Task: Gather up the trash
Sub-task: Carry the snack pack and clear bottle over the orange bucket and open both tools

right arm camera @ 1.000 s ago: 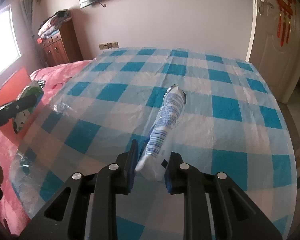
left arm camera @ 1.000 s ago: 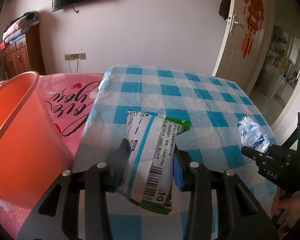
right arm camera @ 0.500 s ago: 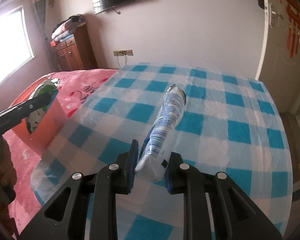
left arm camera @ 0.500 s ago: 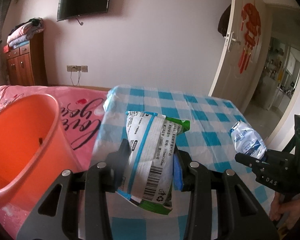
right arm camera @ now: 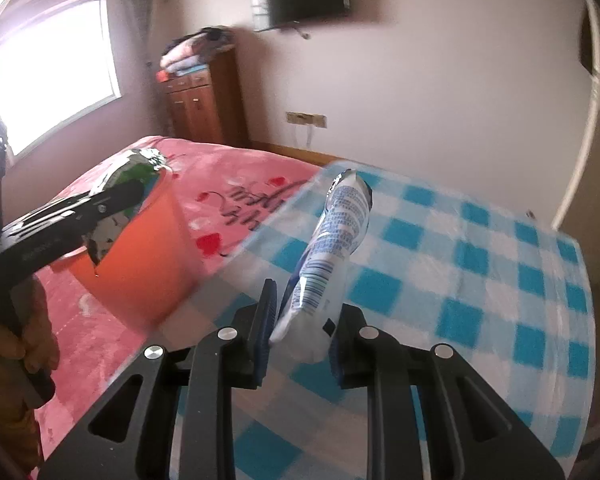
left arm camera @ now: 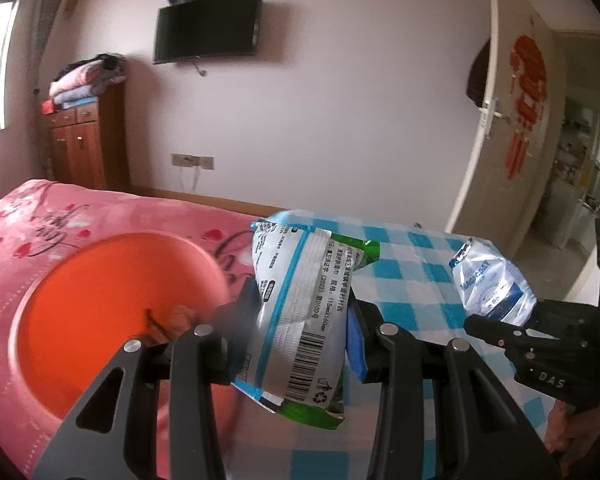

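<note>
My left gripper (left arm camera: 300, 320) is shut on a white and green wet-wipe packet (left arm camera: 300, 312), held upright beside the right rim of an orange bucket (left arm camera: 100, 304) that stands on the pink bed. Something brownish lies at the bucket's bottom. My right gripper (right arm camera: 302, 320) is shut on a blue and white plastic wrapper (right arm camera: 332, 248), held above the checked cloth's left part. In the left wrist view that wrapper (left arm camera: 488, 280) and the right gripper (left arm camera: 500, 328) sit at the right. The right wrist view shows the left gripper (right arm camera: 112, 196) with its packet (right arm camera: 136, 168) over the bucket (right arm camera: 140, 256).
A blue and white checked cloth (right arm camera: 460, 288) under clear plastic covers the table beside the pink bedspread (left arm camera: 60, 208). A wooden cabinet (left arm camera: 84, 144) with folded blankets, a wall television (left arm camera: 208, 28) and an open white door (left arm camera: 480, 120) lie beyond. A hand (right arm camera: 32, 344) grips the left tool.
Both grippers have risen and swung left toward the bucket, each keeping its item. The bucket's inside has come into the left wrist view.
</note>
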